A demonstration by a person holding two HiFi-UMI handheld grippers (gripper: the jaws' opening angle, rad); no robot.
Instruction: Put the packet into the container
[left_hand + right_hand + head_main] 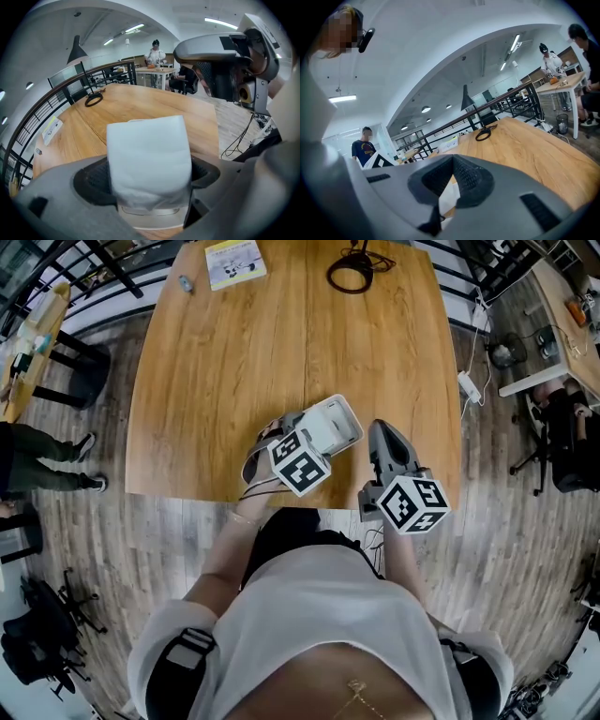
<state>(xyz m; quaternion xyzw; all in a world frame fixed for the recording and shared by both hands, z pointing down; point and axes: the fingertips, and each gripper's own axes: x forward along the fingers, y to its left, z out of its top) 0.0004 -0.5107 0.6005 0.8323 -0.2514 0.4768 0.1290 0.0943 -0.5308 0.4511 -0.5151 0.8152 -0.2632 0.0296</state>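
Left tool [149, 180] grips packet [148, 150]; right tool [450, 161] clenched, empty.
Risk: packet catches container [349, 418] rim, flops onto counter [281, 334].

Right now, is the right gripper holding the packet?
No: the right gripper has its jaws together on nothing, while the white packet sits clamped between the jaws of the left gripper.

White container [330, 426] at table [234, 362] edge, left hand-held gripper [292, 427] touching it
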